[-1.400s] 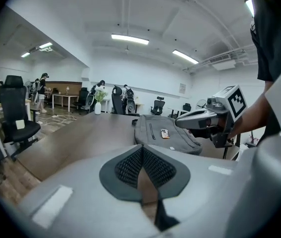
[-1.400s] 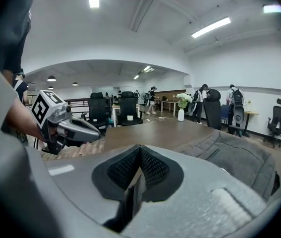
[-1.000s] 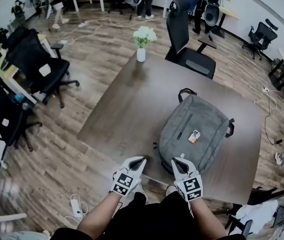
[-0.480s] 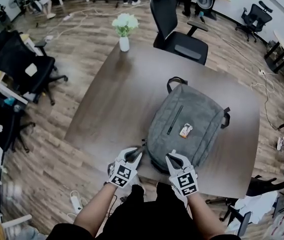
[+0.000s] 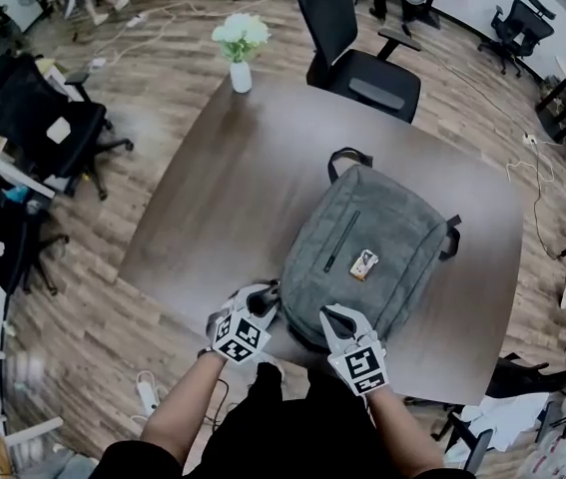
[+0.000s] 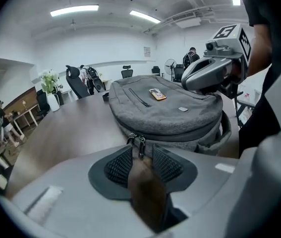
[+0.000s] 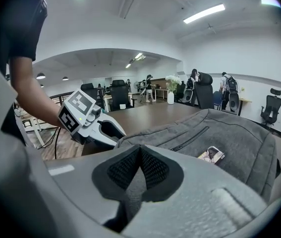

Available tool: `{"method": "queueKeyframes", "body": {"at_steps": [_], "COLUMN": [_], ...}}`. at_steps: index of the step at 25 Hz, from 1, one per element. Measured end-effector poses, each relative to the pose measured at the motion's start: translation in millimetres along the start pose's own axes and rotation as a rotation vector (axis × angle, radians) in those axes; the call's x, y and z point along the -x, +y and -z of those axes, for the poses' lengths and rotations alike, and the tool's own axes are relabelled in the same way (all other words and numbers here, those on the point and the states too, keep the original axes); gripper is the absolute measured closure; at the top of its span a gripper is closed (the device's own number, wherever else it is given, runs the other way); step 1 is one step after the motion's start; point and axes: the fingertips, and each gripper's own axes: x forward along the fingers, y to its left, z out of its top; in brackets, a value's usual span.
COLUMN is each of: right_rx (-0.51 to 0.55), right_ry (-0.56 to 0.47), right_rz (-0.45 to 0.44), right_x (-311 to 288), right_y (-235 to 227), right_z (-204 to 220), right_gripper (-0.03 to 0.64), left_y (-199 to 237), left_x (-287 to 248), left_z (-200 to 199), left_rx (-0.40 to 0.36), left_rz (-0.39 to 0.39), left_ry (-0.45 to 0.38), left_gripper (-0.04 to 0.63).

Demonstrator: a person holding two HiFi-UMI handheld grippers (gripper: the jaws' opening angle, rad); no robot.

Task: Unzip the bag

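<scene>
- So, we're right at the start of the unzip. The left gripper [image 5: 268, 291] sits at the near end of the grey bag [image 5: 372, 252]. Its fingers [image 6: 118, 165] have just been opening and are now spread, with the pair of zipper pulls [image 6: 139, 142] right between the tips. As far as we can see, they're not pinched yet.
- The right gripper [image 5: 330, 313] is just beside it over that same end of the bag. Its fingers [image 7: 123, 168] are clenched together, with nothing between them that we can make out.
- Our read: the zipper looks fully closed, so nothing's actually unzipped yet.
- The next move calls for closing the left fingers on a pull and dragging it along the track. The right one will probably have to pin the bag so it doesn't slide. The two pulls sit together, so grabbing both could jam things.
- The bag lies flat on the dark brown surface [image 5: 213, 198], close to our edge. Its handle [image 5: 347, 156] points away, and there's a small card [image 5: 363, 263] on its front.
- It's an open office with a wood floor [image 5: 93, 297]. There's a black office chair [image 5: 357, 68] at the far side and a vase of flowers [image 5: 240, 48] on the far corner. A few people [image 7: 225, 90] are in the background.
</scene>
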Motion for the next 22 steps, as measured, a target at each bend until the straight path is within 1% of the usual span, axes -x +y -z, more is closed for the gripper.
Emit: {"method": "queueKeyframes", "body": {"at_steps": [2, 3, 4, 5, 7, 9, 12, 16, 19, 22], "right_rx": [-0.002, -0.002, -0.002, -0.003, -0.005, -0.006, -0.007, -0.013, -0.018, -0.019], "right_ry": [-0.004, -0.003, -0.001, -0.001, -0.001, -0.001, 0.002, 0.001, -0.001, -0.001], "right_rz": [-0.01, -0.017, -0.023, -0.028, -0.036, -0.04, -0.047, -0.056, -0.062, -0.07], "right_x": [-1, -1, -2, -3, -4, -6, -5, -5, -5, -5], "right_y": [-1, -2, -2, -3, -6, -8, -11, -11, -12, -11], "right_z": [-1, -1, -1, -1, 0, -1, 0, -2, -2, -2], "right_gripper": [0.614, 0.614, 0.614, 0.614, 0.614, 0.614, 0.614, 0.614, 0.614, 0.614], "left_y": [-1, -3, -5, -6, -6, -2, -3, -9, -12, -12], "left_x": [-1, -1, -1, -1, -2, -2, -4, -3, -5, -4], "left_z": [-1, -2, -3, -3, -1, 0, 0, -1, -1, -2], "left_rx": [-0.006, -0.014, -0.022, -0.027, -0.033, -0.042, -0.061, -0.086, -0.072, -0.067], "left_rz": [0.032, 0.058, 0.085, 0.112, 0.154, 0.19, 0.259, 0.335, 0.37, 0.377], "left_ry": [0.003, 0.004, 0.008, 0.015, 0.027, 0.036, 0.039, 0.045, 0.038, 0.044], "left_gripper": [0.447, 0.455, 0.484, 0.491, 0.488, 0.465, 0.461, 0.501, 0.518, 0.52]}}
